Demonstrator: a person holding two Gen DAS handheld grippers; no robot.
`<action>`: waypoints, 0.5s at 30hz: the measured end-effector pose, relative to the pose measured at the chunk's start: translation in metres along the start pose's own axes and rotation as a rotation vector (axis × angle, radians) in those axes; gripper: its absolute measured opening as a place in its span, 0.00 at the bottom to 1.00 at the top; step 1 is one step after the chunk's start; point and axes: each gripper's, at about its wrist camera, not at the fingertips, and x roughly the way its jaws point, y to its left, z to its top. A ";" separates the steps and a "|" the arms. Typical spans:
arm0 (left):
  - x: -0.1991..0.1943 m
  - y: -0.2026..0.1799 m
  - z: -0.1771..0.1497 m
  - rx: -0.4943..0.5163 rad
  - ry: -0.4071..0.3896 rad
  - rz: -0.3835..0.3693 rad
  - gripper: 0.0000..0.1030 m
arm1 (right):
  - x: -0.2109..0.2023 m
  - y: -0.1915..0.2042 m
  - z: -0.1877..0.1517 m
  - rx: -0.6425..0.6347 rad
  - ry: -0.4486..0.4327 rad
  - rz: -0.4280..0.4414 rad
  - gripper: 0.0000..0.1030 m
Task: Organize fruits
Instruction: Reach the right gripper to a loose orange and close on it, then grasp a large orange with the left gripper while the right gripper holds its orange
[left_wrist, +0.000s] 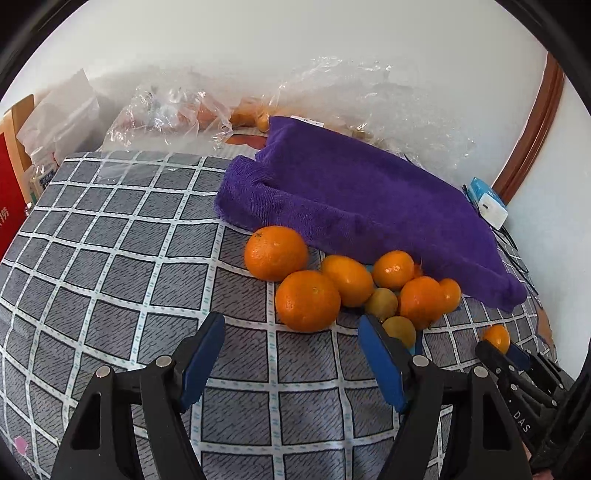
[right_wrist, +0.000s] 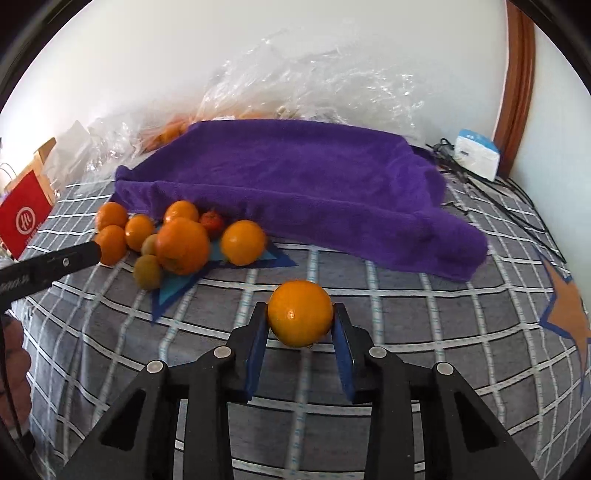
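Note:
A pile of several oranges (left_wrist: 307, 301) and small yellow-green fruits (left_wrist: 382, 302) lies on the checked cloth against a purple towel (left_wrist: 362, 199). My left gripper (left_wrist: 291, 319) stands open just in front of the pile; the nearest big orange sits beyond its fingertips and nothing lies between the pads. Off to the right of the pile, a single orange (right_wrist: 300, 313) rests on the cloth with my right gripper (right_wrist: 301, 314) shut on it, one blue pad on each side. In the left wrist view the same orange (left_wrist: 496, 336) shows at the right gripper (left_wrist: 498, 349). The pile (right_wrist: 183, 245) shows left of it.
The purple towel (right_wrist: 295, 192) covers the far half of the table. Clear plastic bags (left_wrist: 166, 110) with more fruit lie behind it. A red paper bag (right_wrist: 24, 221) stands at the left, and a white-blue box (right_wrist: 476, 153) with black cables at the far right.

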 end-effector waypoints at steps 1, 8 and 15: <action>0.004 -0.001 0.000 -0.008 0.002 -0.006 0.69 | 0.001 -0.004 -0.001 0.006 0.001 0.000 0.33; 0.011 -0.007 -0.005 0.005 -0.039 0.006 0.59 | -0.001 -0.022 -0.005 0.072 -0.014 0.071 0.33; 0.009 0.000 -0.006 -0.035 -0.045 -0.052 0.36 | -0.005 -0.020 -0.006 0.051 -0.030 0.144 0.33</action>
